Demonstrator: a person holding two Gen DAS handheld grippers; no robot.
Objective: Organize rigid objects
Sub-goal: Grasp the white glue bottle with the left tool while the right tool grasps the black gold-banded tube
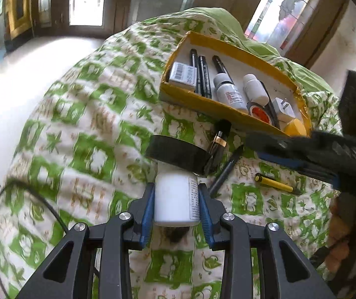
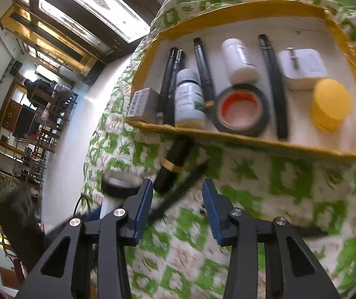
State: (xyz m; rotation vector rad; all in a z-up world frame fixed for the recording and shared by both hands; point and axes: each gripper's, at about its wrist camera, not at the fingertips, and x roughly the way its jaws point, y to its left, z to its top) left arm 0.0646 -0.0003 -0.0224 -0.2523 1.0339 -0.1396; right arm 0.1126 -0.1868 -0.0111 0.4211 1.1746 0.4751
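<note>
Left claw (image 1: 175, 206) clenched on white bottle (image 1: 176, 199), pads pressing both sides, above bedspread (image 1: 90, 124). Tape roll (image 1: 175, 153) just beyond bottle. Right claw (image 2: 178, 199) released over bedspread; pen (image 2: 178, 194) lying between pads, untouched. Yellow tray (image 2: 227, 10) beyond, filled.

Tape roll (image 1: 175, 153), black tube (image 1: 219, 144) before crowded box (image 1: 227, 114)

Setting: a home, likely a bedroom. Work surface is a bed under a green-and-white printed quilt (image 1: 83, 129). White tiled floor (image 1: 16, 79), dark wooden window frames (image 1: 118, 2), and a cluttered metal rack (image 2: 50, 104) across the room.
</note>
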